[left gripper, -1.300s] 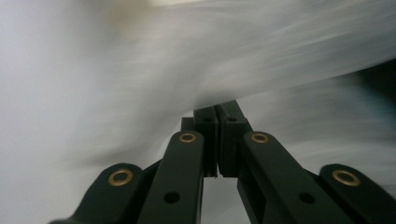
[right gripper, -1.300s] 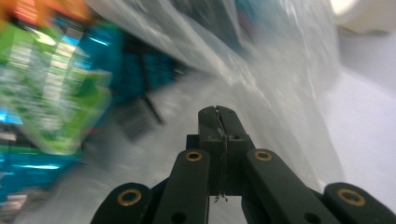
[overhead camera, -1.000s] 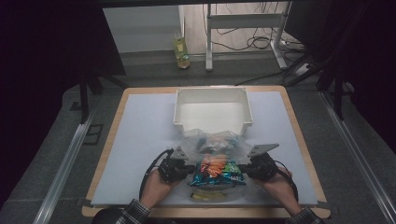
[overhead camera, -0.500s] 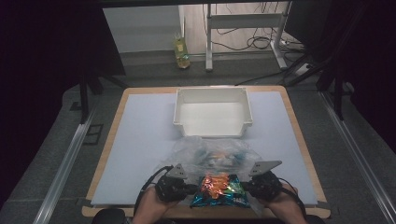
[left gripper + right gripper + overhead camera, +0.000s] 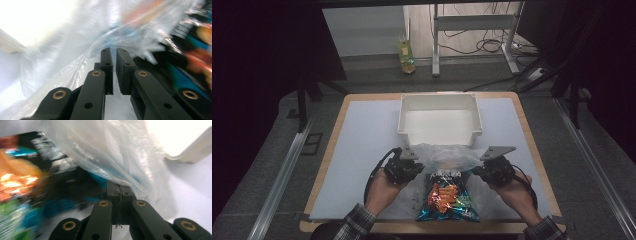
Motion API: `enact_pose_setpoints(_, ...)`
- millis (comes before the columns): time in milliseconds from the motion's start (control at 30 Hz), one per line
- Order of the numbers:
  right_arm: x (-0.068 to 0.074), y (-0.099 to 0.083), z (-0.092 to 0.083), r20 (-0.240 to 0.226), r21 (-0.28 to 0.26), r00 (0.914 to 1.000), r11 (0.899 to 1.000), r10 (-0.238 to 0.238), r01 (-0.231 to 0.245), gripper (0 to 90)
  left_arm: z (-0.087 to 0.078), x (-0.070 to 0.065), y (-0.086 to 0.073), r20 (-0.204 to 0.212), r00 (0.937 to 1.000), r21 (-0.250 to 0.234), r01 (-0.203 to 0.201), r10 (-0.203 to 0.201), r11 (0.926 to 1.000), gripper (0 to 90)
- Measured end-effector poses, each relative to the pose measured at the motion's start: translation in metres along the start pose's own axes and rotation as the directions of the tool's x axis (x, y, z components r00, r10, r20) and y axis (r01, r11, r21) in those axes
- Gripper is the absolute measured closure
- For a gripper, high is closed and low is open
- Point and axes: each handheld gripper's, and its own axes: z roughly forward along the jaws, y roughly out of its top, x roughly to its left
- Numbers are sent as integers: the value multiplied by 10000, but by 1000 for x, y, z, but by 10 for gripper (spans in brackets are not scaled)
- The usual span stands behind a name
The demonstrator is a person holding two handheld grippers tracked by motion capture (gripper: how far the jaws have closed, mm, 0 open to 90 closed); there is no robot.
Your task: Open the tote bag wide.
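Plastic bag (image 5: 447, 157): pinched by closed right gripper (image 5: 490, 173); left gripper (image 5: 408, 170) nearly closed on its film.
Risk: film slips; snack packet (image 5: 447, 197) between grippers drops.

Lab: rigged table (image 5: 362, 150), floor cables (image 5: 472, 47)

White bin (image 5: 439, 120) sits mid-table (image 5: 362, 145). Beyond the table, a yellowish bottle (image 5: 407, 59), seemingly on the floor, beside a metal stand (image 5: 472, 30).
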Motion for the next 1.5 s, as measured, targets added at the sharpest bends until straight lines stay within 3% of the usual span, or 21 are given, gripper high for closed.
enact_pose_setpoints(233,-20,1,17,738,165,9962,9988,454,-467,890,22,17,6,-1067,9941,39,186,-181,9998,858)
enact_pose_setpoints(367,-37,-3,28,767,388,9932,9951,874,-906,890,32,28,7,-1156,9924,310,464,-426,9984,861)
enact_pose_setpoints(433,-44,-5,35,753,556,9914,9923,1066,-1109,890,29,29,7,-633,9956,-87,682,-686,9976,860)
enact_pose_setpoints(500,-50,-7,41,774,663,9898,9900,1197,-1249,890,23,25,9,0,9979,-430,653,-653,9969,859)
enact_pose_setpoints(600,-56,-9,48,755,863,9888,9871,1287,-1351,890,13,19,13,981,9936,-825,644,-562,9945,851)
enact_pose_setpoints(667,-58,-10,52,694,969,9884,9852,1352,-1415,890,10,13,18,1739,9840,-1028,581,-395,9930,843)
enact_pose_setpoints(733,-58,-11,54,623,1140,9893,9838,1320,-1384,890,10,5,24,2524,9676,-1190,247,62,9926,832)
enact_pose_setpoints(800,-58,-11,57,603,1246,9898,9829,1292,-1359,890,14,-4,30,3008,9526,-1172,-96,448,9931,830)
enact_pose_setpoints(833,-58,-11,57,586,1221,9893,9826,1335,-1398,890,17,-9,33,2890,9556,-1064,-275,574,9939,830)
enact_pose_setpoints(900,-58,-10,57,504,1215,9896,9827,1344,-1397,890,25,-14,38,2027,9774,-478,-508,595,9976,830)
enact_pose_setpoints(933,-58,-10,57,483,1188,9896,9829,1357,-1406,890,31,-13,39,1664,9844,-232,-540,572,9983,831)
enact_pose_setpoints(1067,-56,-11,57,383,1105,9898,9839,1372,-1407,890,51,2,37,652,9973,504,-384,351,9980,846)
enact_pose_setpoints(1167,-56,-12,57,293,1040,9902,9849,1362,-1386,890,58,11,32,-167,9993,700,-309,321,9971,859)
enact_pose_setpoints(1233,-56,-11,58,235,973,9904,9856,1365,-1381,890,61,18,28,-399,9991,747,-137,167,9971,862)
enact_pose_setpoints(1367,-56,-12,60,186,958,9911,9865,1318,-1329,890,68,32,16,-1150,9926,1446,-224,393,9892,889)
enact_pose_setpoints(1400,-56,-12,60,148,935,9905,9860,1370,-1378,890,69,35,11,-1263,9910,1518,-246,441,9881,891)
enact_pose_setpoints(1433,-57,-12,60,132,924,9901,9858,1394,-1400,890,67,39,7,-1088,9939,1272,-19,159,9919,892)
enact_pose_setpoints(1500,-58,-13,60,134,885,9898,9858,1420,-1427,890,63,43,2,-1218,9926,1234,134,18,9923,892)
